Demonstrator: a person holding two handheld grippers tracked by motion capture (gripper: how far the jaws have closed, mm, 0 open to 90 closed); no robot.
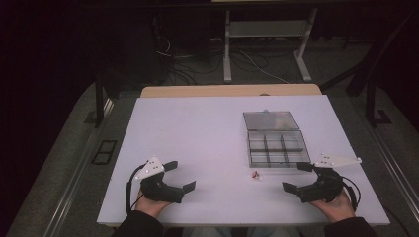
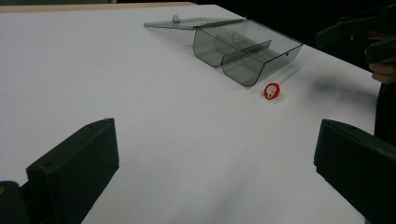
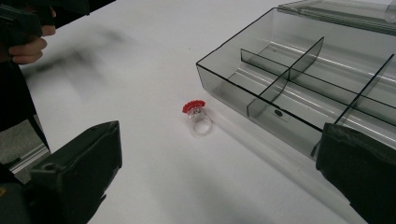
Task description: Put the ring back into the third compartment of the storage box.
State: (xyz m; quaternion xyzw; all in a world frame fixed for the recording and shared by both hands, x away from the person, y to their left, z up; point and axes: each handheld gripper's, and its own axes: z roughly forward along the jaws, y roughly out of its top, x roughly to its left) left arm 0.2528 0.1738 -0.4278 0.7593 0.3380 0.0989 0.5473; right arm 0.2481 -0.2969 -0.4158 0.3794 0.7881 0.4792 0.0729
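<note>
Nearest the person, the left tool (image 1: 179, 175) and the right tool (image 1: 297, 177) rest at the front edge of the white worktop (image 1: 197, 128), each with its black jaws spread wide and nothing between them. Just beyond the right tool, and well apart from the left one, lies a small ring (image 3: 200, 120): a clear plastic band with a red frilled top, lying on its side on the bare surface, close to the front wall of the box but not touching it. It looks very light, hard and smooth, so it would likely skid or roll if nudged; a gentle pinch across the band, or on the red top where the ruffled edge gives some grip, seems the safest hold. Farther back sits the smoky transparent organiser box (image 1: 277, 148), rigid plastic with thin dividers forming six empty compartments. Its lid (image 1: 271, 120) lies folded flat behind it.
</note>
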